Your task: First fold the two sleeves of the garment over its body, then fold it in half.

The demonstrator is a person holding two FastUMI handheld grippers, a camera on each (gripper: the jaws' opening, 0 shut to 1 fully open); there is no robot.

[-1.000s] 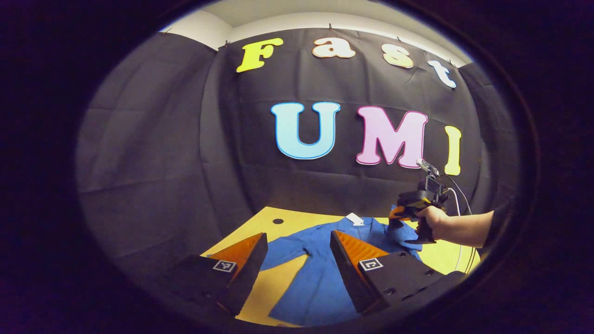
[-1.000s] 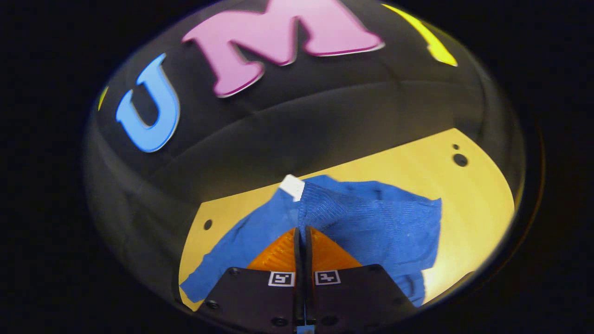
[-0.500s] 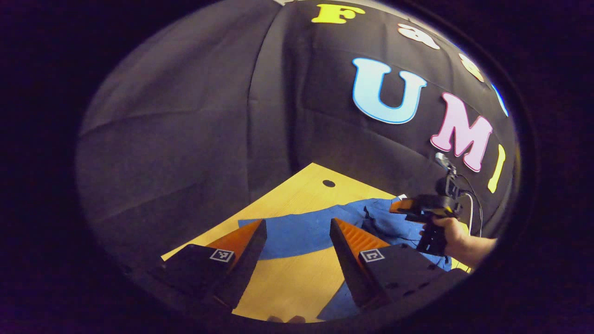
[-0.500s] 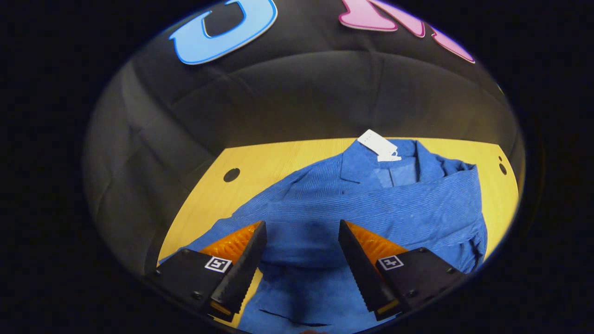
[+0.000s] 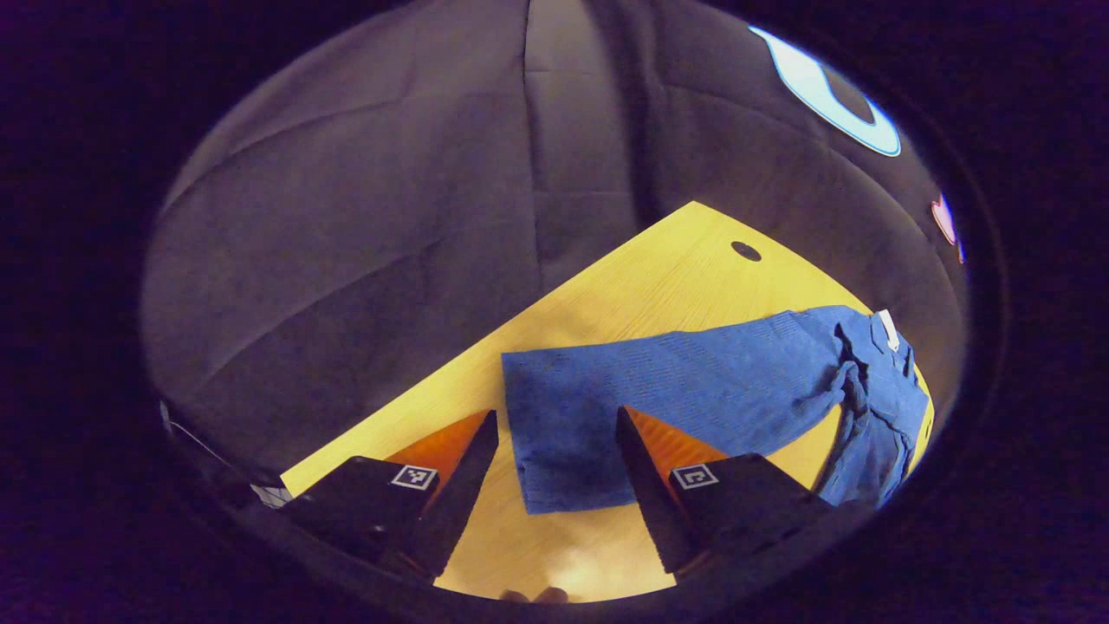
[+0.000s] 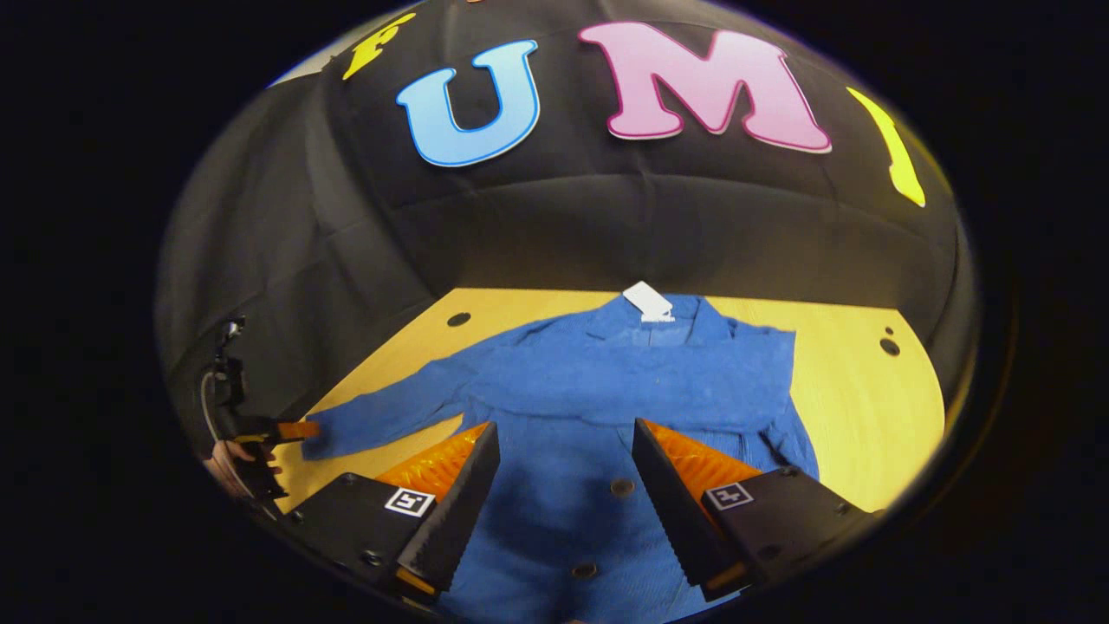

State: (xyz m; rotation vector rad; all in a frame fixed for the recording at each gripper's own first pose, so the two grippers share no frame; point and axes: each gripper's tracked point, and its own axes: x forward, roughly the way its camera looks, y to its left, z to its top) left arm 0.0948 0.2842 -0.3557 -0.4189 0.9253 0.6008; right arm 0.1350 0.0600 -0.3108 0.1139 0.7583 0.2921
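A blue button-up shirt [image 6: 563, 485] lies flat on the yellow table [image 6: 849, 416], collar and white tag [image 6: 648, 302] toward the far wall. One sleeve [image 6: 693, 377] is folded across the chest. The other sleeve [image 5: 693, 381] stretches straight out over the table. In the left gripper view, my left gripper [image 5: 556, 416] is open low over that sleeve's cuff, one finger on each side of it. The right gripper view shows my left gripper [image 6: 286, 429] at the cuff, held by a hand [image 6: 230, 459]. My right gripper [image 6: 565, 426] is open above the shirt's buttoned front, holding nothing.
The table has small round holes near its far corners [image 6: 459, 319] [image 6: 890, 346] [image 5: 745, 251]. Black cloth walls close the booth behind and to the left. Bare yellow tabletop [image 5: 641, 295] lies beyond the outstretched sleeve and to the right of the shirt.
My right gripper, shut on the sleeve fabric a second ago, has opened, left that sleeve across the chest and drawn back. My left gripper has swung left and down to the outstretched sleeve's cuff.
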